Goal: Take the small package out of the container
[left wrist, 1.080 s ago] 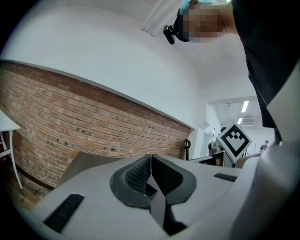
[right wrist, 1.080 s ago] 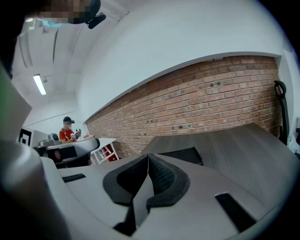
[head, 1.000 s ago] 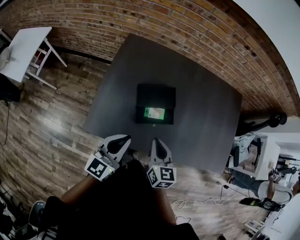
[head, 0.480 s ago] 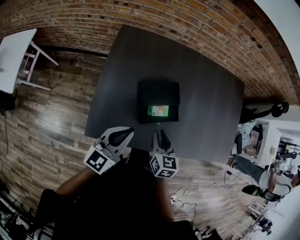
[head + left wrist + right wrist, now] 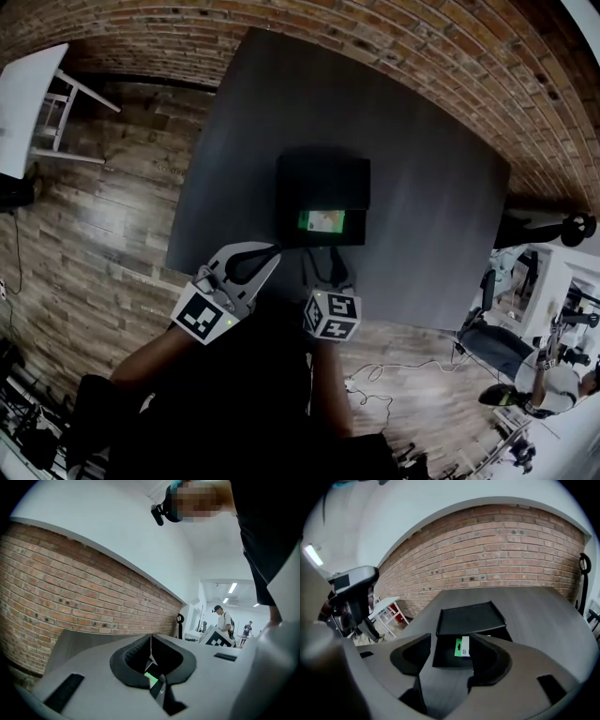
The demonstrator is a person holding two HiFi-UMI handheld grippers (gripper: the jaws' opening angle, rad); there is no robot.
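Claws are hovering over the near edge of the desk [image 5: 422,187] in the head view. The right claw [image 5: 323,267] is standing spread and empty, its jaws having just been opening; the left claw [image 5: 251,265] is pressed together. The package [image 5: 322,221] is lying inside the open container [image 5: 323,178], near its front wall.

Left gripper view is showing that claw's tips meeting on nothing.

Right gripper view is framing the package [image 5: 462,647] between the spread jaws, which are still short of it. Going well likely means dropping in steeply, clearing the wall, then straddling the package's narrow sides before pinching.
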